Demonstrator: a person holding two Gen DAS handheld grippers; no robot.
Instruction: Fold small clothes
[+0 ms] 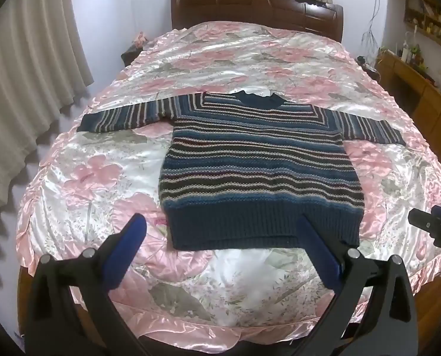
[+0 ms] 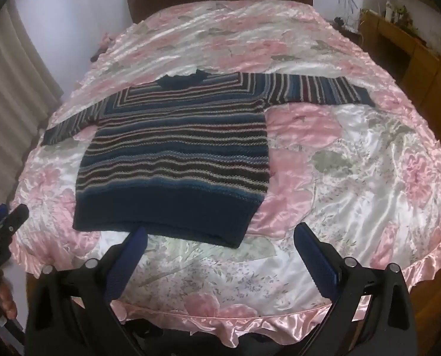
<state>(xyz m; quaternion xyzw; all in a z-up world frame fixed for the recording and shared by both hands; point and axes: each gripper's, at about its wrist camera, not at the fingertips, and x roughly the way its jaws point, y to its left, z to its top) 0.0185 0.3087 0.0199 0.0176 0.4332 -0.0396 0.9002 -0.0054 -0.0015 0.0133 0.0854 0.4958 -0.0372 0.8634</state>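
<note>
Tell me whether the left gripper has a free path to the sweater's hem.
Probably yes: the left gripper is open just short of the striped sweater, whose hem lies flat on the floral bedspread, with nothing between.

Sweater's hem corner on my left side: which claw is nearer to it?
Left. The left claw hangs open at the sweater hem, straddling that corner. The right claw hangs open at the hem's opposite corner, a sweater's width away.
</note>
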